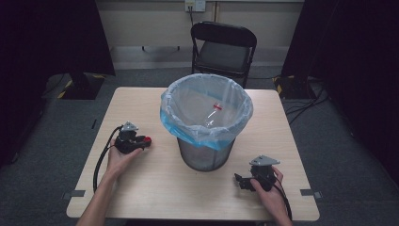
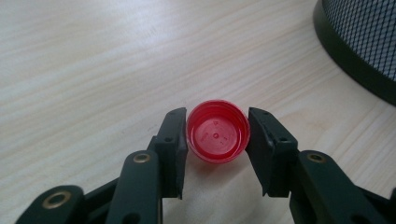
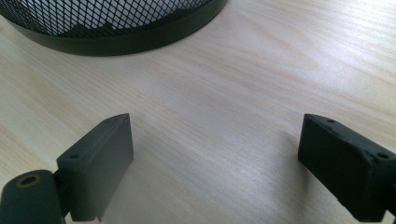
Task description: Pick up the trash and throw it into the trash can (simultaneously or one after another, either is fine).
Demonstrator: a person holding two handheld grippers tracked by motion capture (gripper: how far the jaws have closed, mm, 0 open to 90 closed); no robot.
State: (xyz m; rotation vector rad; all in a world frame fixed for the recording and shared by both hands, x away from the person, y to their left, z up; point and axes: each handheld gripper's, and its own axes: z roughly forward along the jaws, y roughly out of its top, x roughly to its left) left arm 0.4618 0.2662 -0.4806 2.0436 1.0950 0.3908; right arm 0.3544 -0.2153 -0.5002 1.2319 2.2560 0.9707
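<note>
Gripping one red bottle cap [image 2: 216, 132] between its closed jaws, the left gripper [image 1: 145, 141] rests low on the wooden table [image 1: 141, 188], left of the single mesh waste bin [image 1: 205, 155]. One clear bottle [image 1: 211, 115] already lies inside the bin's plastic liner [image 1: 186, 123], so the cap probably goes in next. Jaws wide apart and holding nothing, the right gripper [image 3: 215, 158] sits near the bin's base.

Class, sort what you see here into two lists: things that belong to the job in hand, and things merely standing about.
In the job: red bottle cap, left gripper shut on it, mesh bin with liner, bottle inside it.
Standing about: black chair, right gripper, open with nothing between its jaws.
</note>
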